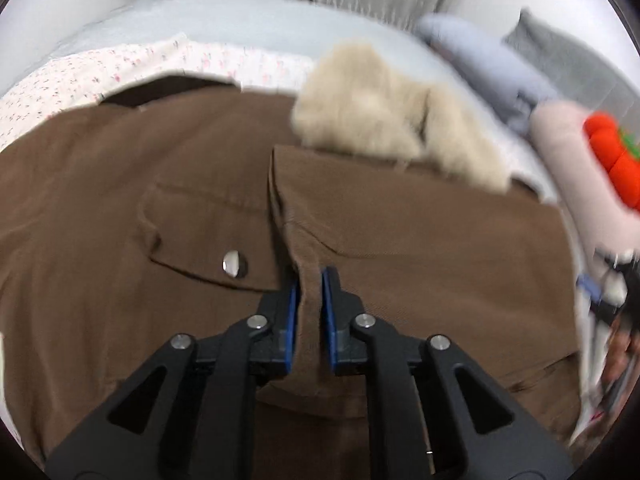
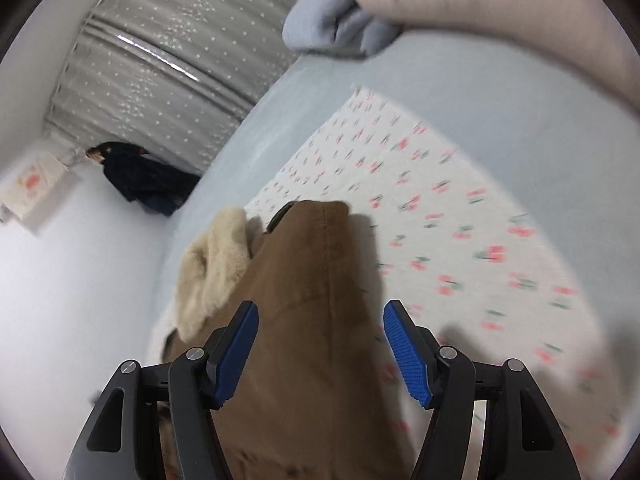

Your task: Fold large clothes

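Note:
A large brown jacket (image 1: 120, 200) with a cream fleece collar (image 1: 380, 120) lies spread on the bed. It has a flap pocket with a metal snap (image 1: 231, 264). My left gripper (image 1: 310, 284) is shut on a fold of the jacket's front edge. In the right wrist view the jacket (image 2: 312, 320) runs between the open blue fingers of my right gripper (image 2: 320, 312), which stand apart on either side of the cloth. The fleece collar (image 2: 212, 272) shows at the left there.
A white floral sheet (image 2: 460, 220) covers the pale blue bed (image 2: 500, 92). A pink pillow (image 2: 500, 8), a blue-grey cloth (image 2: 336, 20) and an orange plush toy (image 1: 616, 160) lie at the bed's side. Grey starred curtains (image 2: 160, 64) and a dark garment (image 2: 140, 176) are behind.

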